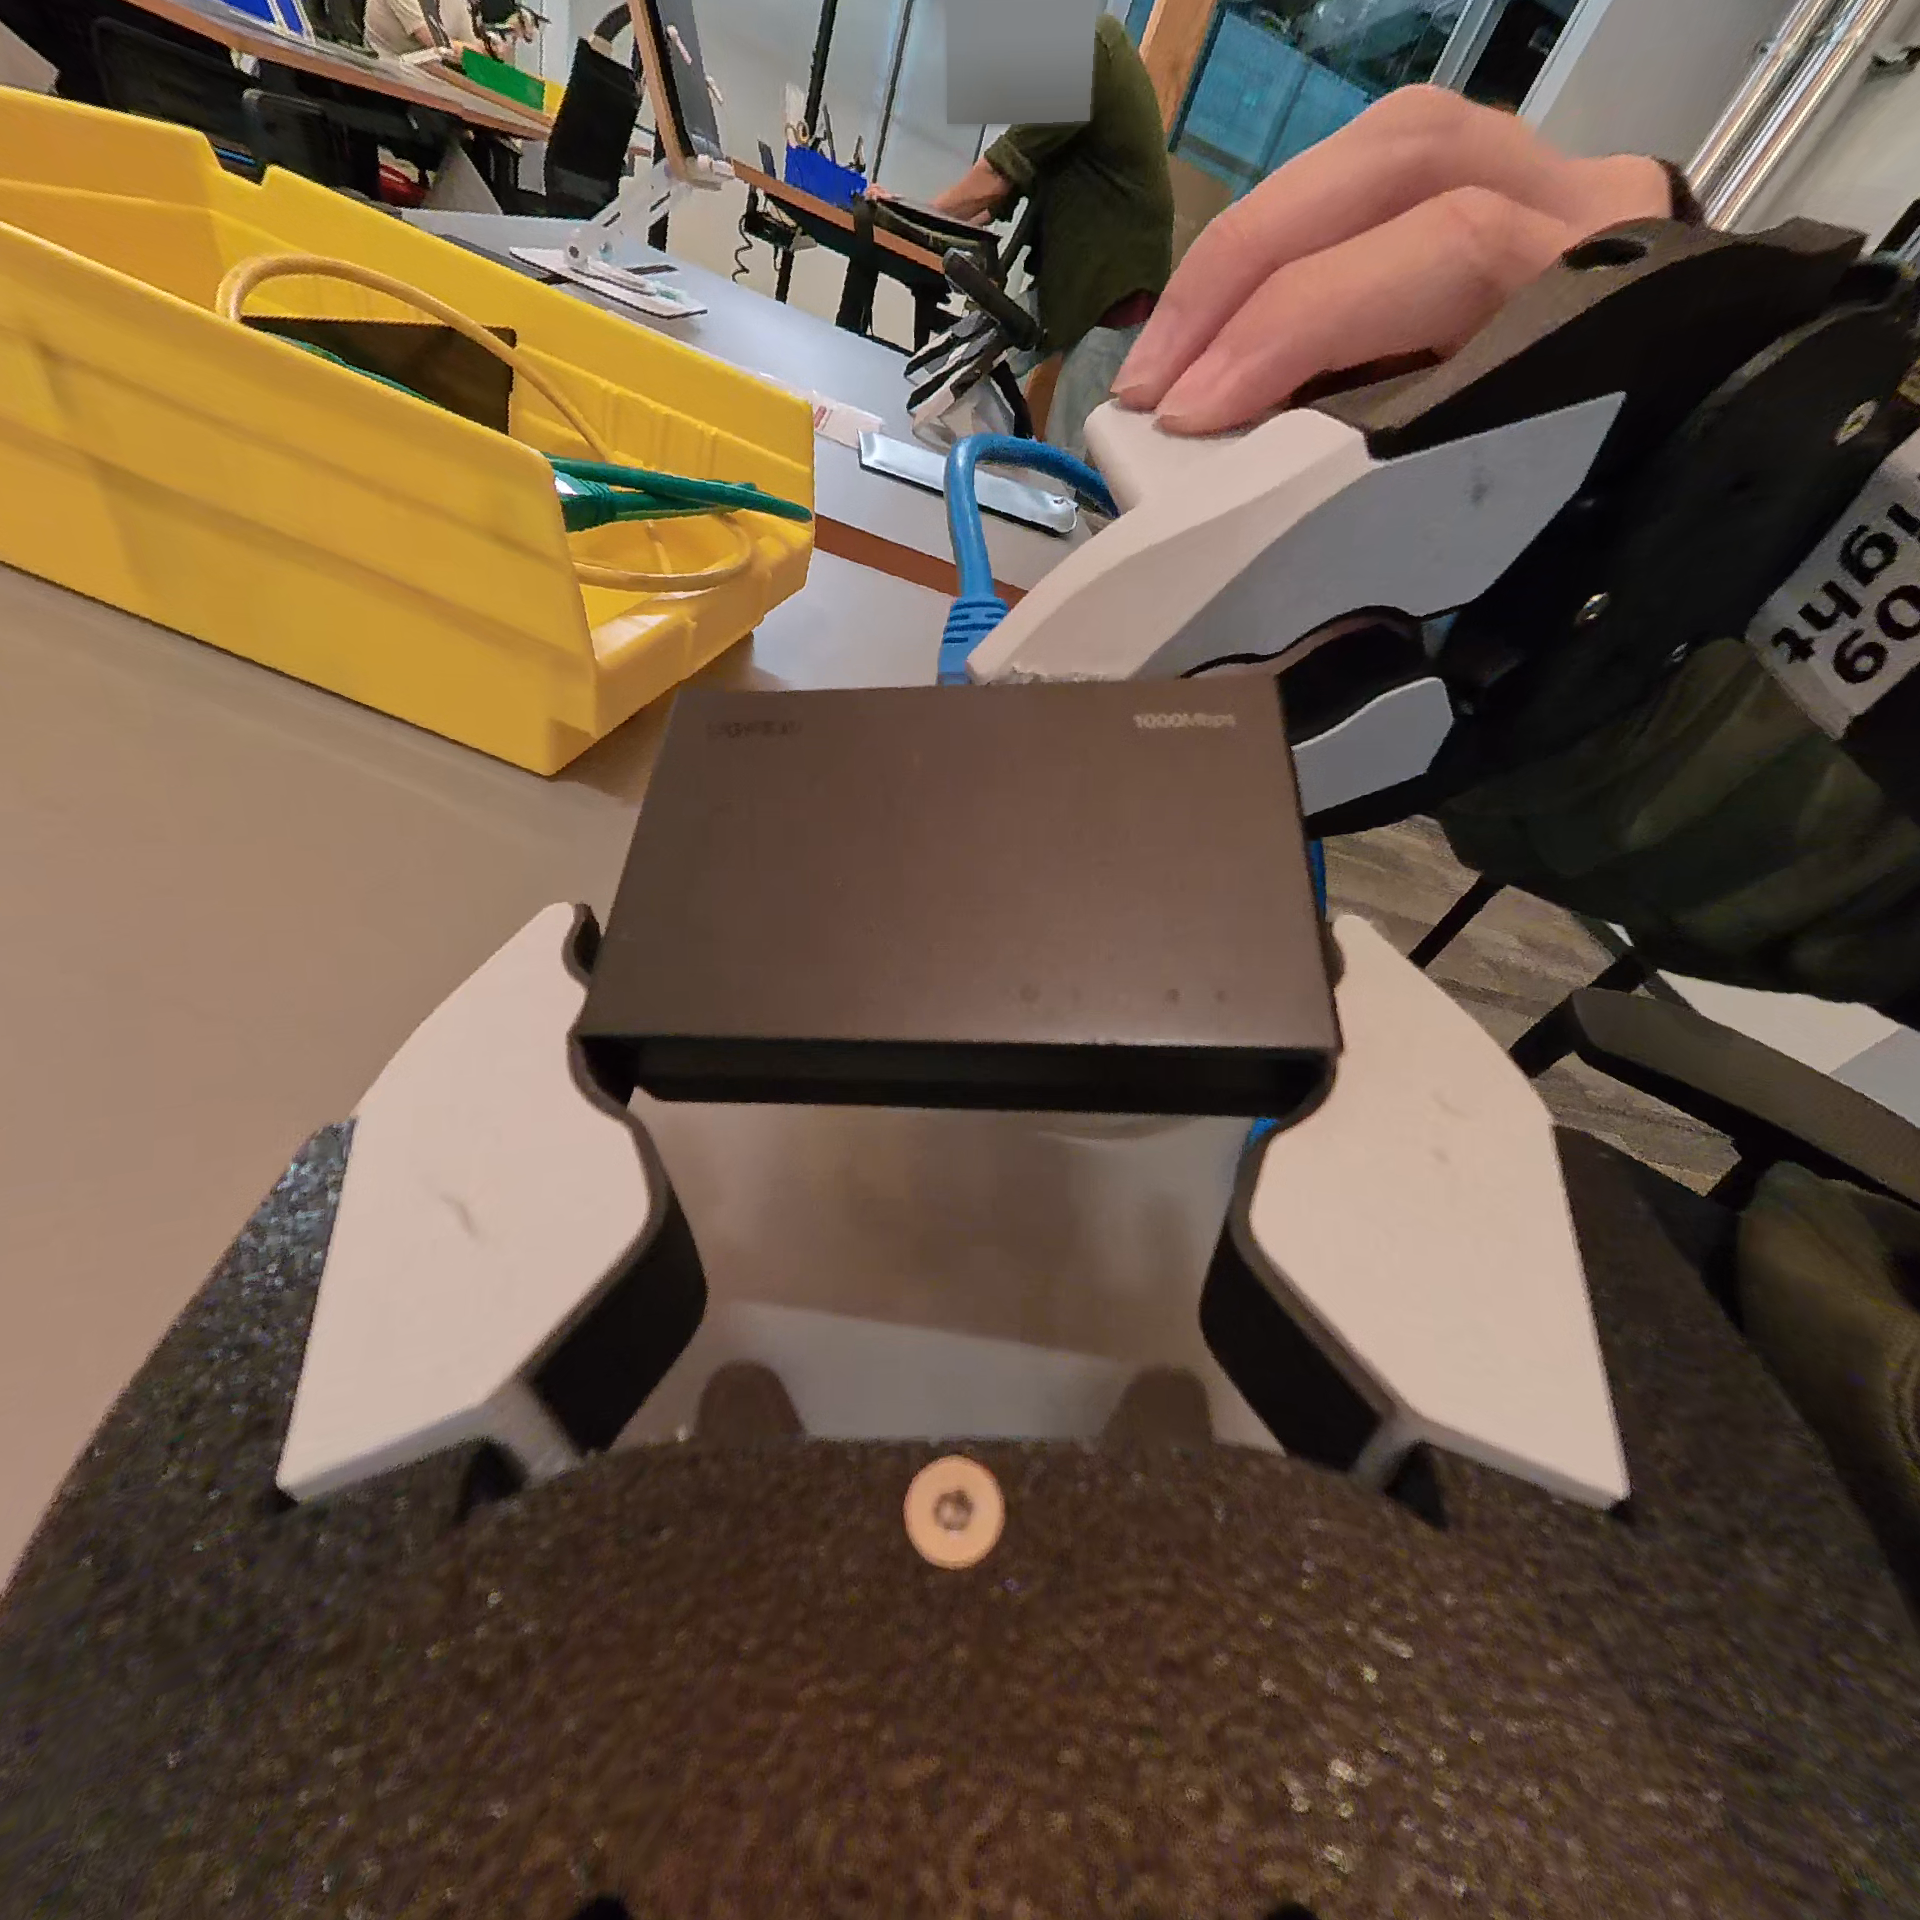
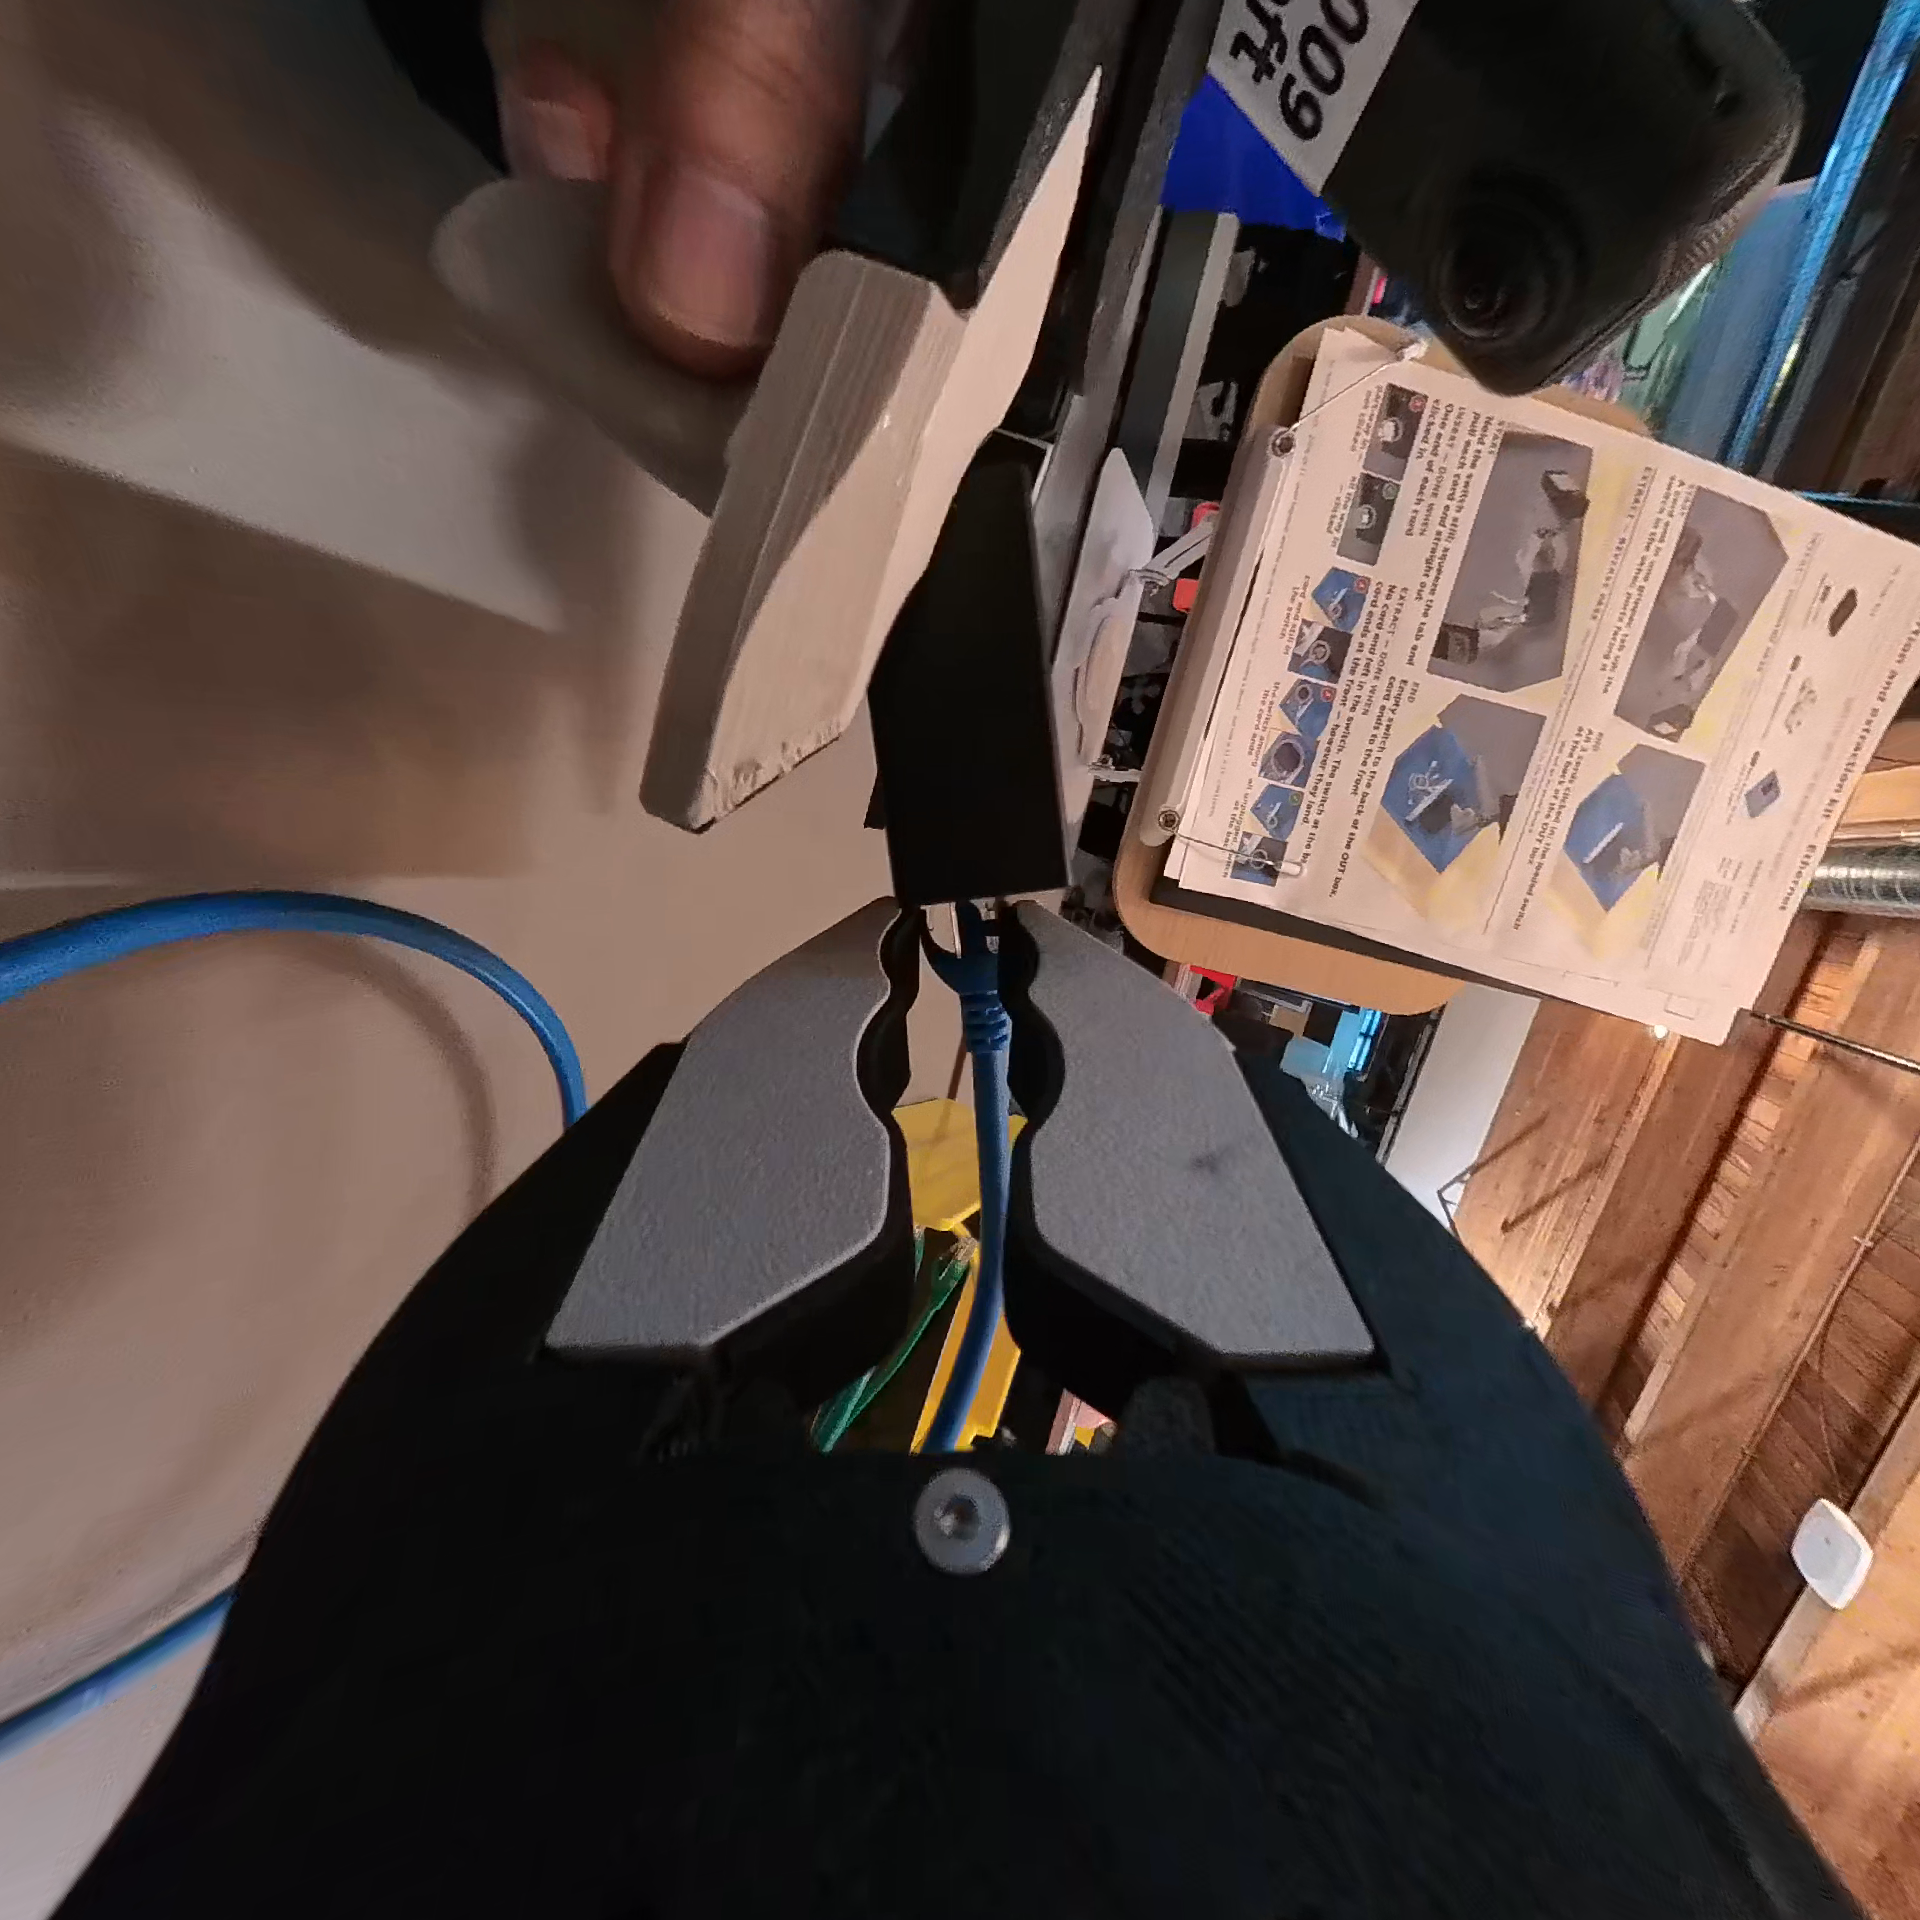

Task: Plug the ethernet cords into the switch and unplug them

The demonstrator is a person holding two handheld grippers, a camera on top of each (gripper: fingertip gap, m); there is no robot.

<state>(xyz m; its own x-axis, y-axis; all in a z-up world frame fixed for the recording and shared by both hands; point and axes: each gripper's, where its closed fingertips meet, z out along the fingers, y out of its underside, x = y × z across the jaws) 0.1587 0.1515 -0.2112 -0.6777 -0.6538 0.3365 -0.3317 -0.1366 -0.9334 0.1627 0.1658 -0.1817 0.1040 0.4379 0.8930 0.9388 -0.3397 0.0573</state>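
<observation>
Switch (image 1: 961, 894) pinched at frame centre by left gripper (image 1: 961, 997); right gripper (image 2: 961, 935) pressed around blue cord (image 2: 987, 1122) plug at switch port.

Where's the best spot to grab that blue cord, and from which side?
Probably the ribbed boot just behind the blue cord's plug, approached from the cable end, in line with the switch. It is stiffer than the cable, and the right gripper straddles it there.

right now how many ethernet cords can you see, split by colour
blue ethernet cord: 1
green ethernet cord: 1
yellow ethernet cord: 1
total: 3
</observation>
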